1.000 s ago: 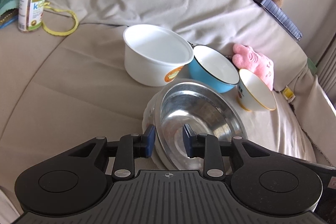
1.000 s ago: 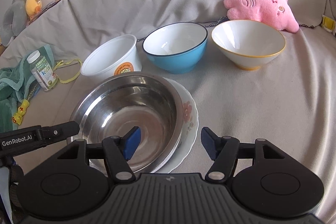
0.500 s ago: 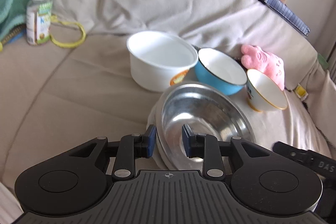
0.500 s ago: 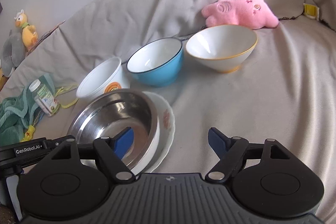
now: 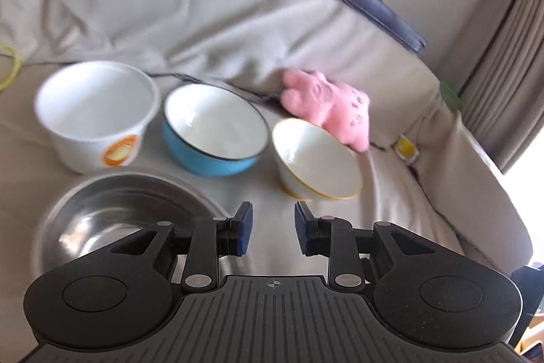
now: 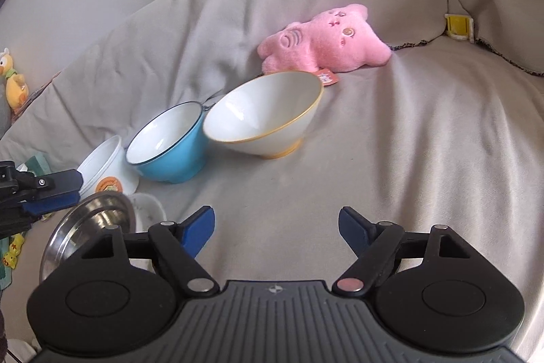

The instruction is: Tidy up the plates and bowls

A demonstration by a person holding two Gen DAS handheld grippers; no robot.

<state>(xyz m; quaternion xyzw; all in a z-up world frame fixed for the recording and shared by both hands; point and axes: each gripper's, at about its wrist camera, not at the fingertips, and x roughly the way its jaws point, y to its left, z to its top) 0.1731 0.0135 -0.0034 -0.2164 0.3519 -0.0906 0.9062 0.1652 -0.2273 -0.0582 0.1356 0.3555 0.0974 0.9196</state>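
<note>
A steel bowl [image 5: 112, 213] sits on a flowered white plate [image 6: 149, 213] on the sofa. Behind it stand a white tub [image 5: 95, 114], a blue bowl [image 5: 214, 128] and a white bowl with a gold rim [image 5: 316, 159]. My left gripper [image 5: 272, 227] is open and empty, just right of the steel bowl and in front of the gold-rimmed bowl. My right gripper [image 6: 277, 227] is wide open and empty, over bare sofa in front of the gold-rimmed bowl [image 6: 265, 114]. The left gripper also shows at the left edge of the right wrist view [image 6: 44, 193].
A pink plush toy [image 6: 326, 39] lies behind the bowls against the sofa back. A dark blue book [image 5: 367, 2] lies on top of the backrest. A small yellow object [image 6: 457, 26] sits at the right of the seat. Toys and green cloth lie at far left.
My left gripper has let go of the steel bowl's rim, opened and swung right toward the gold-rimmed bowl. My right gripper has also moved right, away from the steel bowl and plate.
</note>
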